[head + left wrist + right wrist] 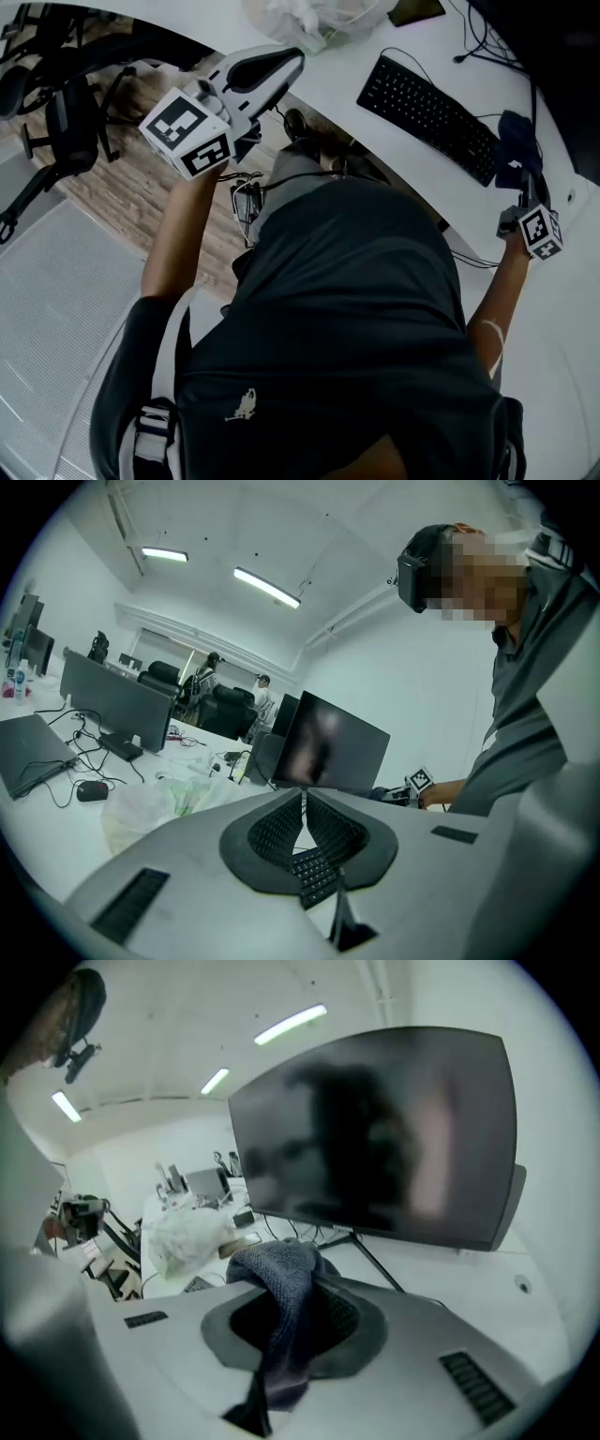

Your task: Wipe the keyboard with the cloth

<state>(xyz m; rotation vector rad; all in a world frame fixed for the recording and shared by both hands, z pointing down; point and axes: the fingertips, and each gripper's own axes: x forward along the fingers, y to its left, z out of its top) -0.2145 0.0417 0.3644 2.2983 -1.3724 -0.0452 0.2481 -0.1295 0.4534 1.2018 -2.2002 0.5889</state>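
The black keyboard (427,112) lies slantwise on the white desk (337,80), and in the left gripper view the keyboard (314,874) shows through the gap under the jaws. My left gripper (296,59) hovers over the desk edge, left of the keyboard. Its jaws (303,806) are shut with nothing between them. My right gripper (521,176) sits past the keyboard's right end, shut on a dark blue cloth (516,133). In the right gripper view the cloth (281,1302) bunches over the jaws and hangs down between them.
A dark monitor (375,1129) stands right in front of the right gripper, with its stand foot (370,1255) near. A white plastic bag (309,17) lies at the desk's back. Cables (478,37) run behind the keyboard. Office chairs (56,112) stand at left on the floor.
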